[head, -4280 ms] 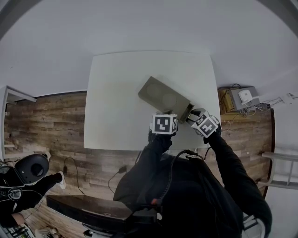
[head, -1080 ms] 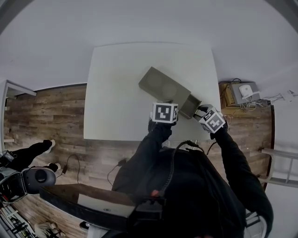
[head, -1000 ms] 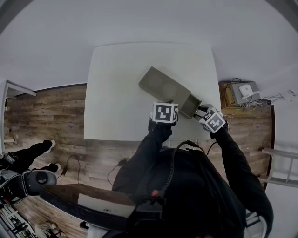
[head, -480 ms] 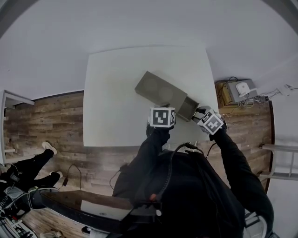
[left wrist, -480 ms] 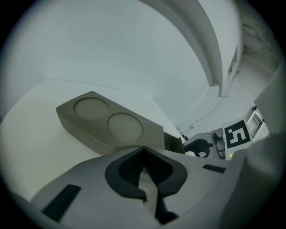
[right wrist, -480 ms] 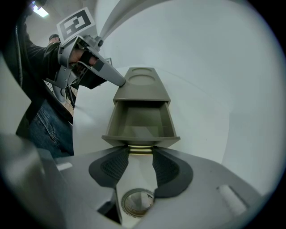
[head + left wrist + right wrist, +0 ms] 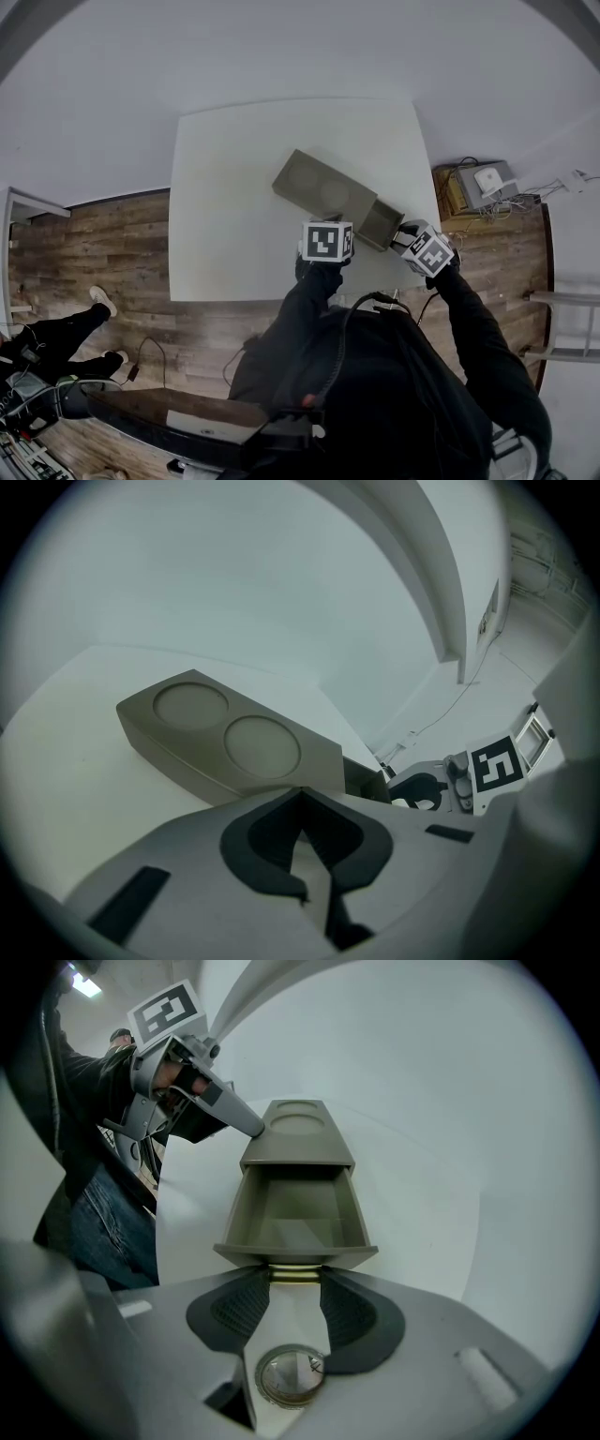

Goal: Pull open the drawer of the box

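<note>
Both arms out, tongs angled down.
The left tongs (image 7: 300, 799) have their jaws together, nothing between them; the right tongs (image 7: 295, 1280) point more steeply down, jaws clamped on the drawer pull (image 7: 295, 1271). The black-sleeved left arm (image 7: 307, 302) and right arm (image 7: 469, 319) reach forward.

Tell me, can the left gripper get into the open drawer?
Probably yes: the drawer stands open and empty, the left gripper touches the box just behind it, and the right gripper holds only the handle.

I wear a black jacket (image 7: 394, 394) with long sleeves (image 7: 473, 328); a black cable (image 7: 349, 323) crosses it. My left gripper (image 7: 302, 797) and right gripper (image 7: 295, 1274) are grey, with dark ribbed pads (image 7: 352, 1312) and black-and-white marker cubes (image 7: 326, 241).
</note>
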The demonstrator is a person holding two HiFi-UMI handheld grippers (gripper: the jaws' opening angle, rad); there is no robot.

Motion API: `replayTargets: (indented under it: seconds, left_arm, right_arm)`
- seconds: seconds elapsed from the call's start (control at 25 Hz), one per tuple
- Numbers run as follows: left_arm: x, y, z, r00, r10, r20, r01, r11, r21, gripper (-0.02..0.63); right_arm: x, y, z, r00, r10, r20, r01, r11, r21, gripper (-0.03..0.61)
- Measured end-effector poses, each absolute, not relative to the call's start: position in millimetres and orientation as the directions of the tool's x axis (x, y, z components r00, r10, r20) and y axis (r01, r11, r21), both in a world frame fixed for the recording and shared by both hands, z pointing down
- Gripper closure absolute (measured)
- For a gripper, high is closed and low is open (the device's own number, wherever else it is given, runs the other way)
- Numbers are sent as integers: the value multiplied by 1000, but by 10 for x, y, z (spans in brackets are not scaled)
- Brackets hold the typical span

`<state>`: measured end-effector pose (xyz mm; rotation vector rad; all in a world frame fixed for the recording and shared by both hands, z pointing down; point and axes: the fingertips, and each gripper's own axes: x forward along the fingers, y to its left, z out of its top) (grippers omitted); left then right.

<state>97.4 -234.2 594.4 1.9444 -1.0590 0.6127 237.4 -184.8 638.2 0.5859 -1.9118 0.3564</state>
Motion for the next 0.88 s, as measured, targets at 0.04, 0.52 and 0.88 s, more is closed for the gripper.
replayTargets:
  seconds: [0.04, 0.52, 0.88]
  left_arm:
    - [975, -2345, 5942, 528, -450, 721, -849, -311, 428, 620]
    - [993, -2328, 5932, 518, -460, 721, -855, -305, 420, 620]
    - [781, -2470, 5354, 598, -598, 533, -777, -271, 568, 620]
  right_arm:
    - [2380, -1848, 6381, -325, -234, 916, -550, 835, 18, 414]
    - [2432, -1767, 6432, -357, -222, 907, -601, 798, -41, 411]
    - [2679, -2091, 5600, -423, -488, 764, -750, 662, 7, 411]
